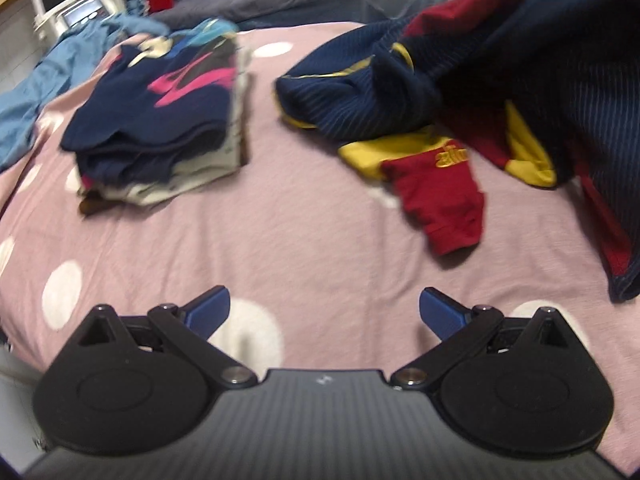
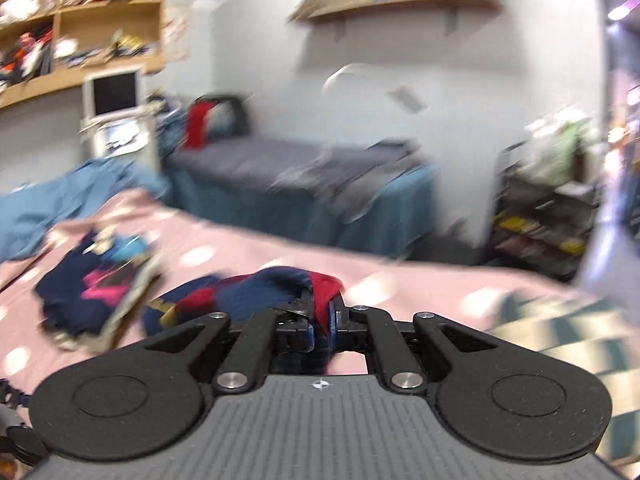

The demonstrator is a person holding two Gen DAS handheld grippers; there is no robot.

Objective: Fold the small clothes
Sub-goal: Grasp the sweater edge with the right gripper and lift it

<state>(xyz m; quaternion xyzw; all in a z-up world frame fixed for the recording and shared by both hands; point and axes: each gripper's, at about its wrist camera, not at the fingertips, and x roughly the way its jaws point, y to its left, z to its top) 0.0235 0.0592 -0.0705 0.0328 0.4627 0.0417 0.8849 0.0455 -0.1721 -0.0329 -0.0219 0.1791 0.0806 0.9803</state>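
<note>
Two grippers work over a pink bedspread with white dots (image 1: 304, 216). The left gripper (image 1: 324, 312) hangs above bare cover with its blue-padded jaws spread wide and nothing between them. The right gripper (image 2: 320, 320) has its jaws nearly together, pinching a fold of the navy, dark-red and yellow striped sports jersey (image 2: 276, 284); in the left wrist view that jersey (image 1: 460, 92) is lifted at the upper right, its far end drooping onto the bedspread, one red sleeve with a yellow band lying flat. A stack of folded small clothes topped by a navy garment with pink print (image 1: 160, 116) sits well apart to the left, beside a crumpled light-blue cloth (image 1: 44, 80) at the bed's edge
</note>
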